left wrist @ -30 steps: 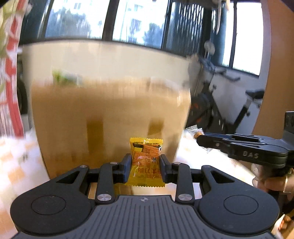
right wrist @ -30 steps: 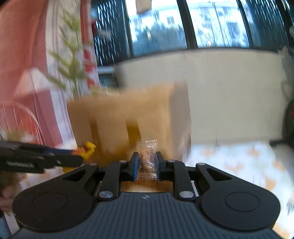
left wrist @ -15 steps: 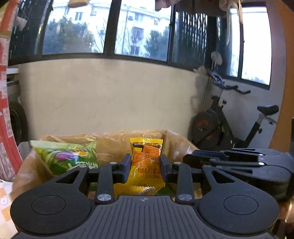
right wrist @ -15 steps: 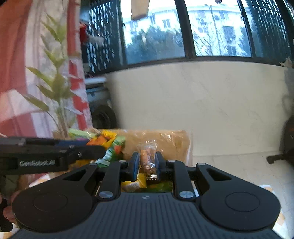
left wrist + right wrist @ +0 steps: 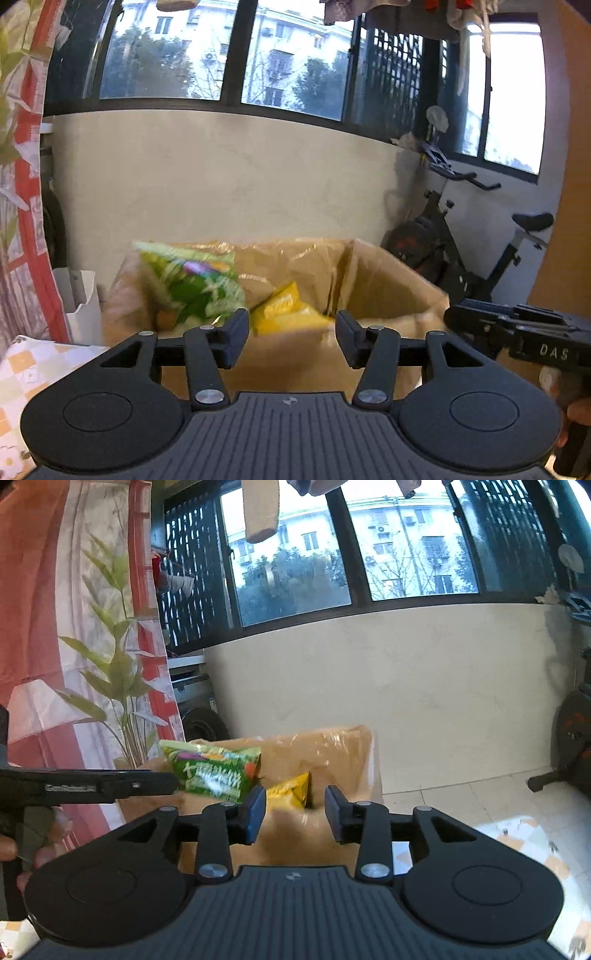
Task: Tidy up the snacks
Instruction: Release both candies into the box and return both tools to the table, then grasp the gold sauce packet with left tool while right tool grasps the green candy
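1. The left gripper [image 5: 291, 339] is released; its jaws are opening and nothing sits between them.
2. Beyond it, at 12 o'clock, stands an open cardboard box [image 5: 388, 295] lined with crinkled brown plastic.
3. Inside the box, a green snack bag [image 5: 195, 288] leans at about 10 o'clock from the left gripper, blurred in this view.
4. A yellow snack packet [image 5: 284, 310] lies in the box just past the gap between the left gripper's fingers, touching neither.
5. The right gripper [image 5: 295, 816] is also released, its jaws opening with nothing between them.
6. In the right wrist view the box [image 5: 343, 753] is at 12 o'clock, with the green snack bag [image 5: 214, 771] at 10 o'clock and the yellow snack packet [image 5: 291, 792] just beyond the fingers.
7. A small blurred brownish shape below the yellow packet cannot be identified.
8. A checked table cloth [image 5: 26, 369] shows at 8 o'clock in the left view.
9. An exercise bike [image 5: 461, 251] stands at 2 o'clock, well apart from the box.
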A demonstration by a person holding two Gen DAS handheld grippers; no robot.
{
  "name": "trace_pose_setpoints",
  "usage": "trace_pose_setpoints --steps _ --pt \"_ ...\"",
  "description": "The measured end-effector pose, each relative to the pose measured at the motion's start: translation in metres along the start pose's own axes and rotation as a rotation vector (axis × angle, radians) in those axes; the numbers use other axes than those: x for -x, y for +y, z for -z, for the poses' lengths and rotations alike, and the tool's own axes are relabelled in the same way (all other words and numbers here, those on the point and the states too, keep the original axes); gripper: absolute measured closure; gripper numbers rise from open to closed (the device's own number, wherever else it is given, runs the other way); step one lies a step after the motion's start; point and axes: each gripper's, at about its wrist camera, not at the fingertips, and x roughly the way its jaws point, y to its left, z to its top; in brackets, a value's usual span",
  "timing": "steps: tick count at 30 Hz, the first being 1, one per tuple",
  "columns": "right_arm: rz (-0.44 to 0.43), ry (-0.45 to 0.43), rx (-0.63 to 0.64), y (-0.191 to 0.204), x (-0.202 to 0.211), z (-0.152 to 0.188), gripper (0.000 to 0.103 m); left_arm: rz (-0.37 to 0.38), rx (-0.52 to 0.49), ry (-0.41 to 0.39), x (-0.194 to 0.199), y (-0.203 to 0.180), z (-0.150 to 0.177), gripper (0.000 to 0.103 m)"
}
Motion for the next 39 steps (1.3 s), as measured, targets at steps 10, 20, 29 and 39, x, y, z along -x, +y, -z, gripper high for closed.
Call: trace_pose_setpoints --steps 10,20,29,39 --pt "0.013 0.17 -0.091 0.03 -0.003 0.083 0.047 -0.042 0.019 0.132 0.014 0.042 0.072 0.049" --pt "-0.049 0.455 0.003 0.047 -0.064 0.141 0.047 -0.041 0.086 0.225 0.008 0.066 0.119 0.049" --pt "-0.132 0.542 -0.132 0.058 -0.055 0.155 0.044 -0.023 0.084 0.268 0.012 0.067 0.145 0.049" --pt "-0.198 0.552 0.099 0.088 -0.067 0.146 0.041 -0.037 0.123 0.283 0.016 0.074 0.149 0.05"
